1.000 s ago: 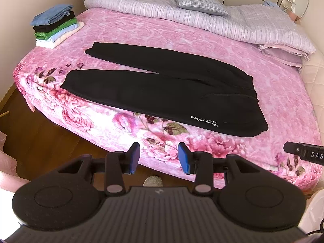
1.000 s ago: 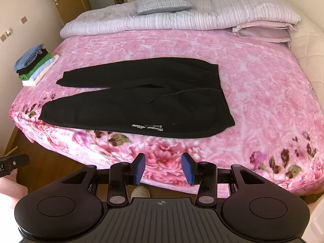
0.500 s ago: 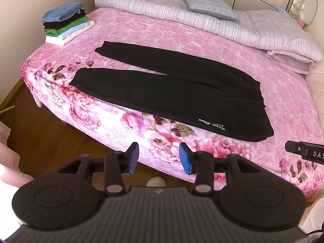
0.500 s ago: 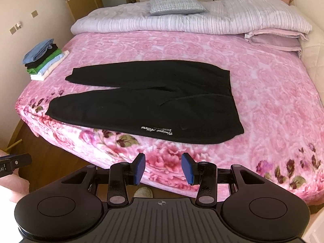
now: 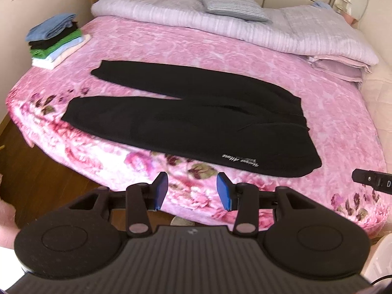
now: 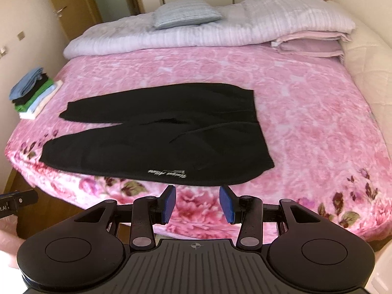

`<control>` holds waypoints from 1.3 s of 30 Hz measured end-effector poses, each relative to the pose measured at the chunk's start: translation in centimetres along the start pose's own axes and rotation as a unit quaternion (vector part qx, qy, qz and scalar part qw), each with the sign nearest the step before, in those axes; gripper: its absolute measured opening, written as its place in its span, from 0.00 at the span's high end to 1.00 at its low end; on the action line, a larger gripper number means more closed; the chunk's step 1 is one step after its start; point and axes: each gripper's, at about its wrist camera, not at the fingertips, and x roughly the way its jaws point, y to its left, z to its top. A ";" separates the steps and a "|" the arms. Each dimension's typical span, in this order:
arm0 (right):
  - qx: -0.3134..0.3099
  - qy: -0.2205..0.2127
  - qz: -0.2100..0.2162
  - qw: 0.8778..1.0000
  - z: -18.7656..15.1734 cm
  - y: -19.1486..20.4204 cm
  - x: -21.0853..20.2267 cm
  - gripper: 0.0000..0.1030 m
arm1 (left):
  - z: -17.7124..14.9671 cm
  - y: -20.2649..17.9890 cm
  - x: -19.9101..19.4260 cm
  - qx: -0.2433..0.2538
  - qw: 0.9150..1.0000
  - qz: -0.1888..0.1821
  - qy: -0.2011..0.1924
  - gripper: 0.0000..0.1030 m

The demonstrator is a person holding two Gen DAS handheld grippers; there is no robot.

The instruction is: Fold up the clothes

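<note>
Black trousers (image 5: 196, 125) (image 6: 156, 142) lie flat on the pink floral bed, legs spread to the left, waist to the right, with white lettering near the front hem. My left gripper (image 5: 192, 191) hangs open before the bed's front edge, below the trousers' near leg, holding nothing. My right gripper (image 6: 198, 204) is open too, just short of the trousers' lettered edge, empty. The tip of the right gripper (image 5: 372, 180) shows at the left view's right side, and the left gripper's tip (image 6: 17, 199) at the right view's left edge.
A stack of folded clothes (image 5: 55, 40) (image 6: 34, 95) sits at the bed's far left corner. A lilac quilt (image 5: 245, 27), a grey pillow (image 6: 183, 13) and folded pink bedding (image 6: 311, 42) line the headboard side. Wooden floor (image 5: 36, 171) lies left of the bed.
Both grippers have come closer to the bed and the trousers now look larger and lower in view. Jaws stay open.
</note>
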 end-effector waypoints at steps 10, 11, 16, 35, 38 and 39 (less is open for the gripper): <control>0.059 0.000 -0.036 0.998 4.2 -4.2 4.3 0.58 | 6.7 1.2 5.8 0.015 1.000 -0.026 0.004 0.62; 0.067 0.000 -0.040 0.997 4.6 -4.9 4.8 0.58 | 7.5 1.7 6.5 0.016 1.000 -0.027 0.002 0.62; 0.120 0.000 -0.048 0.992 6.2 -7.3 6.7 0.58 | 12.3 3.7 10.6 0.042 0.999 -0.027 0.016 0.62; 0.158 0.075 -0.014 0.984 9.3 -4.3 18.7 0.58 | 19.7 5.2 25.2 0.114 0.985 -0.116 0.061 0.62; 0.127 0.090 -0.005 0.988 9.7 -4.0 21.5 0.58 | 19.7 5.2 27.4 0.108 0.984 -0.123 0.071 0.62; 0.113 0.091 0.001 0.989 9.9 -4.0 22.6 0.58 | 19.7 5.2 28.2 0.104 0.984 -0.125 0.072 0.62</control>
